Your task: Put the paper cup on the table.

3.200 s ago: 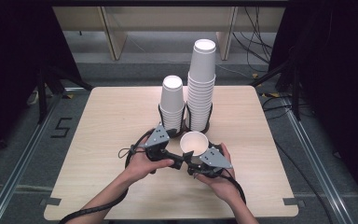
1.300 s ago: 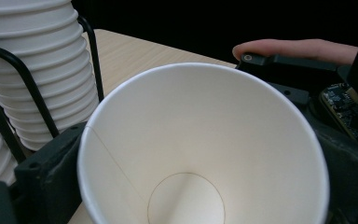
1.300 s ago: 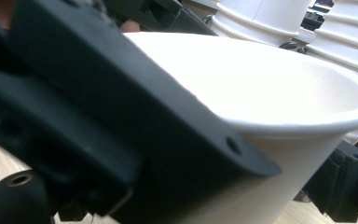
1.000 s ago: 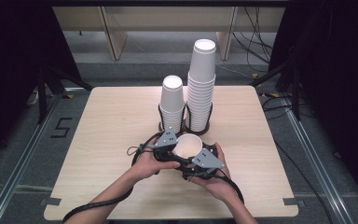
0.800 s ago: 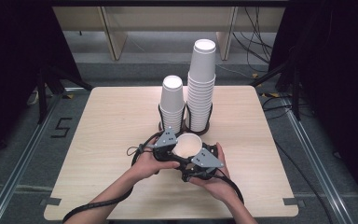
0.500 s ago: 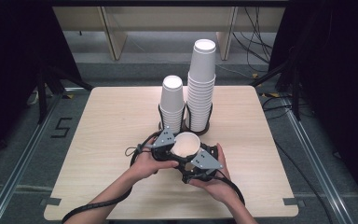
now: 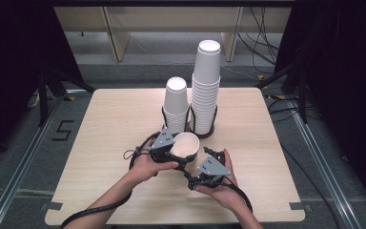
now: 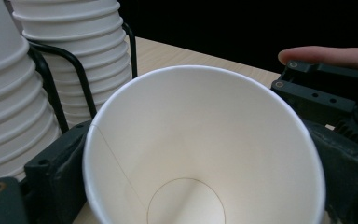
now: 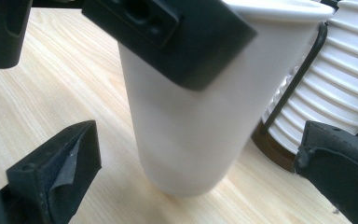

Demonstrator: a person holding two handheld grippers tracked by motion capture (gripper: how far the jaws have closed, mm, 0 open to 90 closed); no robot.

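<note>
- A single white paper cup (image 7: 186, 145) stands upright on the light wooden counter (image 7: 100, 124), mouth up, just in front of two stacks of paper cups in a black wire holder (image 7: 164, 114).
- The left tool (image 7: 169, 151) is clamped on this cup: in the left gripper view its two black jaws press against the rim on either side of the cup (image 8: 205, 149), whose empty inside and round bottom show.
- The right tool (image 7: 196, 164) is open. Its jaws have just been spreading, and in the right gripper view they stand wide on either side of the cup (image 9: 191, 121) without touching it; the cup's base sits between them on the wood.
- In the same view, a black jaw of the left tool (image 9: 168, 32) lies across the upper wall of the cup.
- The shorter stack (image 7: 177, 102) stands left of the taller stack (image 7: 206, 86) in the high view; both are just behind the cup and apart from it.
- The person's left hand (image 7: 145, 164) holds the left tool close to the cup, and the right hand (image 7: 219, 188) holds the right tool nearer the counter's front edge.
- A black cable (image 7: 95, 210) trails from the left tool along the forearm.
</note>
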